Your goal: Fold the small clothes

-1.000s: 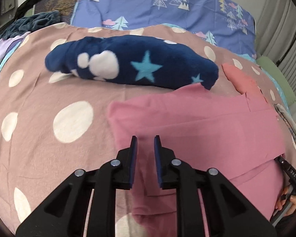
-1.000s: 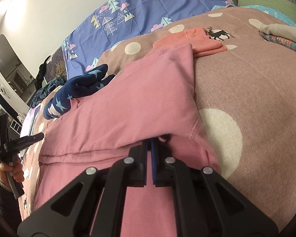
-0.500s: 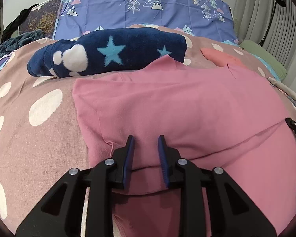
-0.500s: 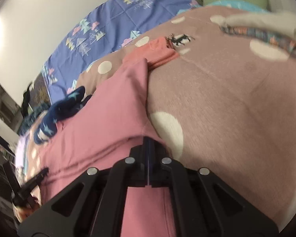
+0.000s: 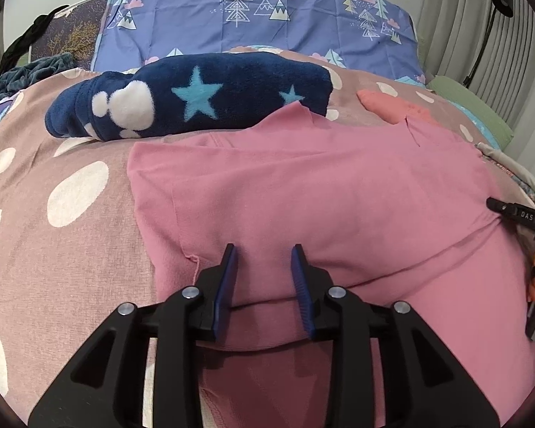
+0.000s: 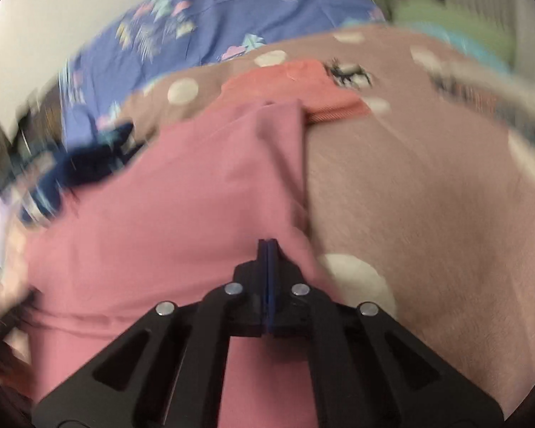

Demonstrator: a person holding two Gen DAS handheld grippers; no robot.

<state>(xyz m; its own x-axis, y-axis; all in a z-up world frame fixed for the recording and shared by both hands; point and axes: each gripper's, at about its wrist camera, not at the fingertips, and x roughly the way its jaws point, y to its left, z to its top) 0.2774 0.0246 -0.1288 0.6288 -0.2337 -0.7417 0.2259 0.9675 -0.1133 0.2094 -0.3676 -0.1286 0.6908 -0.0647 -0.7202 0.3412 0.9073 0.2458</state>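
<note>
Left jaws: left gripper (image 5: 263, 249) stands partly open with a clear gap between the blue pads, holding nothing, hovering over the near fold of the pink garment (image 5: 303, 196).
Right jaws: right gripper (image 6: 267, 242) has its pads pressed together at the garment's right edge; cloth seems pinched between them, though blur leaves that a judgement.
Garment: spread on the bed, its upper layer doubled toward the near side, a crease running from 6 to 3 o'clock in the left view.
Step in hand: likely mid-fold, with one side gripped and the other not yet taken.
Next move: the left jaws probably need to drop onto the folded hem just ahead and close, so both sides can travel together.
Edges: garment's left edge sits at 9 o'clock of the left jaws; its far corner touches the navy star fleece (image 5: 196, 103) at 12 o'clock and overlaps the coral cloth (image 6: 303, 89).
Open room: dotted bedspread (image 5: 53, 249) lies bare at 9 o'clock in the left view and at 3 o'clock in the right view.
</note>
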